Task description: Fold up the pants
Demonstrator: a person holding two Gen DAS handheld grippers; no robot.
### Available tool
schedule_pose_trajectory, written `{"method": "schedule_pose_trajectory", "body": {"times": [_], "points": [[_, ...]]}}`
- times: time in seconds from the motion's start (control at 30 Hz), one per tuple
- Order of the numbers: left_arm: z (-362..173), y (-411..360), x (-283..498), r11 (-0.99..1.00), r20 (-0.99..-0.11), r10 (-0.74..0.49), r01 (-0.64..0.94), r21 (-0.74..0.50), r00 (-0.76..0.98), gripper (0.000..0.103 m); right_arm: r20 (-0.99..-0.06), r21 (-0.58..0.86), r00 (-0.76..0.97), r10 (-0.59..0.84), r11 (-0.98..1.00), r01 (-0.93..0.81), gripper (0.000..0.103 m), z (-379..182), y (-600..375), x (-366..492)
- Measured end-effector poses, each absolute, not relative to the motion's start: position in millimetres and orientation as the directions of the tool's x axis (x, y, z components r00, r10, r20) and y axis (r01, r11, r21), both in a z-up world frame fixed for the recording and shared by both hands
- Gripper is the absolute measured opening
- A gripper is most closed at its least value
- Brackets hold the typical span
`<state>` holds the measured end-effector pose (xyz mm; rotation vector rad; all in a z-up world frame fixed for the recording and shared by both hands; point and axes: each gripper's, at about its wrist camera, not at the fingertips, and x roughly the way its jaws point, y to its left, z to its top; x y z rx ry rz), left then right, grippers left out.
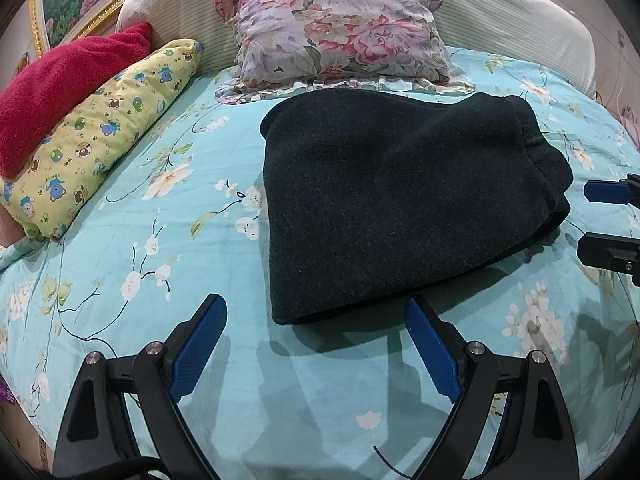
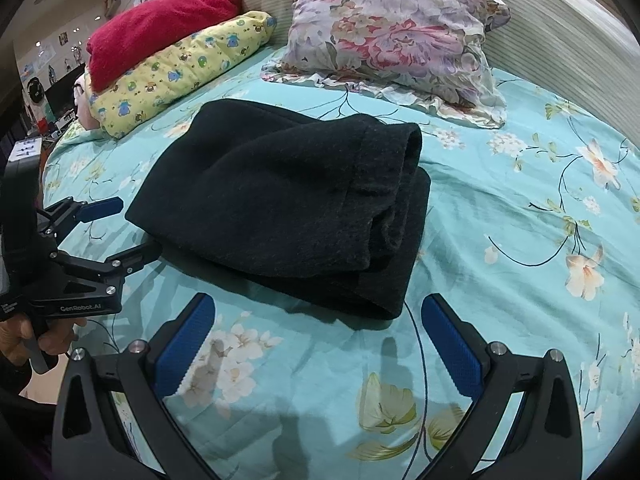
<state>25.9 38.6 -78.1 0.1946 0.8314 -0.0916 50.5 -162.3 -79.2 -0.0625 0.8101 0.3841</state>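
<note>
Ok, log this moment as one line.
pants: folded, on bed | left gripper: open, empty | right gripper: open, empty

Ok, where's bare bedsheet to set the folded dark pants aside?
Widest bare turquoise floral bedsheet lies right of the folded dark knit pants, below the floral ruffled pillow. A narrower strip runs between the pants and the yellow cartoon-print quilt under the red towel. The head end is crowded.
</note>
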Motion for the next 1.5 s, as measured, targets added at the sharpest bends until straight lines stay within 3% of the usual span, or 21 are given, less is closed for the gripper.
{"method": "schedule_pose_trajectory", "body": {"times": [1.5], "points": [[-59,37,35,0.981,-0.715,0.008,0.135,0.142,0.699,0.088,-0.687,0.084,0.659,0.306,0.934,-0.346,0.103,-69,-171,48]]}}
